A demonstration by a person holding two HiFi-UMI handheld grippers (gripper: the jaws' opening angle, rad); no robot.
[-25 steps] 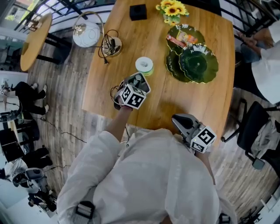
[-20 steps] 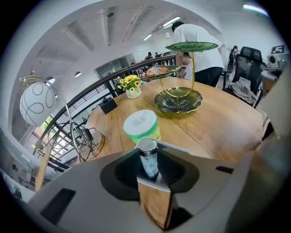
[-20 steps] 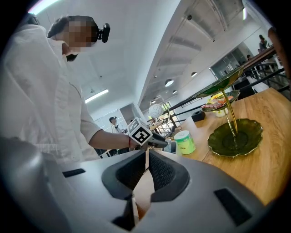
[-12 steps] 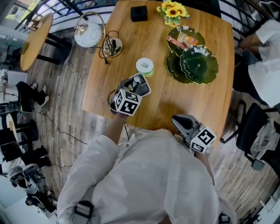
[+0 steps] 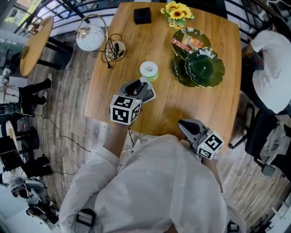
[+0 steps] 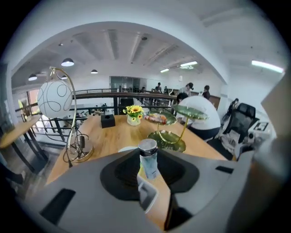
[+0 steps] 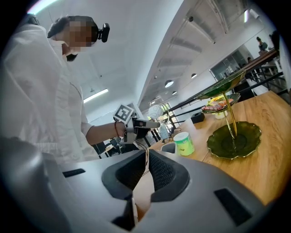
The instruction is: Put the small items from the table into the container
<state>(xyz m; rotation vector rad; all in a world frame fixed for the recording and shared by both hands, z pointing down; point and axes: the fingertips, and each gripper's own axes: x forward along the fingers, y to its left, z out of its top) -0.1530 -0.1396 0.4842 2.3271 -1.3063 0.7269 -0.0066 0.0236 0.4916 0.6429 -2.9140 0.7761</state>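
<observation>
My left gripper hangs above the left half of the wooden table, shut on a small clear bottle with a silver cap. The bottle stands upright between the jaws, and its cap shows from above. Under the gripper sits a grey container with a pale rim, mostly hidden in the head view. The right gripper view shows that container beside a green tub, with the left gripper and bottle raised over it. My right gripper rests near the table's front edge, jaws together, holding nothing.
A white-lidded green tub stands just beyond the container. A green tiered plate stand with a snack pack fills the far right. A globe lamp with cable, a black box and sunflowers line the far side. A person in white sits at the right.
My left gripper has risen with the bottle and rolled, so its marker cube now shows larger and further left. The right gripper has stayed put.
</observation>
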